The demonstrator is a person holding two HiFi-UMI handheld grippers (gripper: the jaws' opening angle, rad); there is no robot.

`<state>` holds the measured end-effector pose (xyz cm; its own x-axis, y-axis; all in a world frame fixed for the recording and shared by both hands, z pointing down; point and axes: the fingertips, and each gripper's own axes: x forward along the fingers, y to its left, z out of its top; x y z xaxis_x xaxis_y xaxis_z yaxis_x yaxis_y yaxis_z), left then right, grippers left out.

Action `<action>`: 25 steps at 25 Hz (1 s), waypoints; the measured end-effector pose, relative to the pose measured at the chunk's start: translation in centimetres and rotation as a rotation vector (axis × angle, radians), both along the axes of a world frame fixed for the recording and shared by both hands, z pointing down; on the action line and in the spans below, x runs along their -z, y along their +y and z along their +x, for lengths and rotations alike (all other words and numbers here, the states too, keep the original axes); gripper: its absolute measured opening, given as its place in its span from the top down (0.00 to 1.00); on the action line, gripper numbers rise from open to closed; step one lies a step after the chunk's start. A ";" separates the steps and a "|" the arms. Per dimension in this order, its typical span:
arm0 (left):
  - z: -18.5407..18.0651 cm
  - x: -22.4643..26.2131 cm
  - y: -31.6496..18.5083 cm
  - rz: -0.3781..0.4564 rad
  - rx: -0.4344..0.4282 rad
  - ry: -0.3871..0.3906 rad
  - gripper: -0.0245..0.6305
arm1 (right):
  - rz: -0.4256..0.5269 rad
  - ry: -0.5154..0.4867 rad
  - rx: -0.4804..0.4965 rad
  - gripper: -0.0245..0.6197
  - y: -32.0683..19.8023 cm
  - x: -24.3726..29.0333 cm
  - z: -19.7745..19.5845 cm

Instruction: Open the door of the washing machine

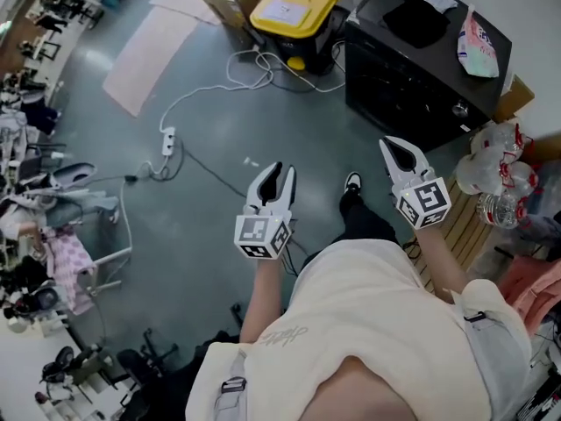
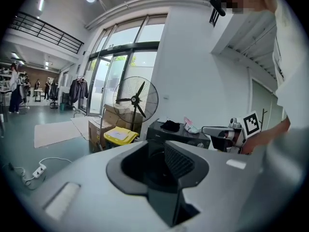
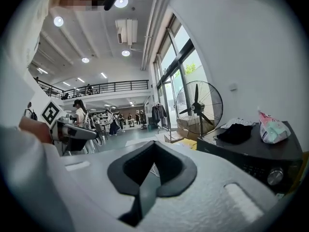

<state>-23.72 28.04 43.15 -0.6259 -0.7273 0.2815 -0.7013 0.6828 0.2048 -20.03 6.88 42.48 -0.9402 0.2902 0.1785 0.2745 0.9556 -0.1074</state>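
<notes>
The black washing machine [image 1: 412,82] stands on the floor at the upper right, with a black cloth [image 1: 417,20] and a printed packet [image 1: 478,44] on its top. Its front panel carries a knob [image 3: 275,176]; I cannot make out the door. My left gripper [image 1: 282,175] hangs over the bare floor, well to the left of the machine, jaws open and empty. My right gripper [image 1: 396,152] hovers just in front of the machine's lower corner, apart from it, with its jaws together on nothing. The machine [image 2: 179,133] also shows past the left gripper [image 2: 164,166].
A yellow-lidded bin [image 1: 294,11] and a cardboard box [image 1: 230,3] stand left of the machine. A power strip [image 1: 167,140] with white cables lies on the floor. A standing fan [image 2: 137,99] is behind. Bagged plastic bottles [image 1: 500,178] and a wooden pallet [image 1: 465,226] are at the right.
</notes>
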 end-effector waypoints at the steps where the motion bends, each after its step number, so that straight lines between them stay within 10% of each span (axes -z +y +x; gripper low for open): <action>1: -1.3 0.4 -0.8 0.002 -0.012 -0.011 0.77 | 0.004 -0.005 -0.004 0.96 -0.7 0.1 -1.3; 11: -12.4 1.0 -10.1 0.017 -0.130 -0.038 0.77 | 0.012 0.020 -0.005 0.96 -6.0 -1.6 -12.3; 25: -19.2 0.0 -15.5 0.016 -0.299 -0.009 0.77 | 0.012 0.018 -0.182 0.96 -11.1 -1.7 -14.8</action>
<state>-42.91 12.53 43.20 -0.3856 -0.8841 0.2640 -0.8725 0.4424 0.2072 -34.87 -4.20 44.14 -0.9737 0.1129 0.1979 0.0947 0.9906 -0.0992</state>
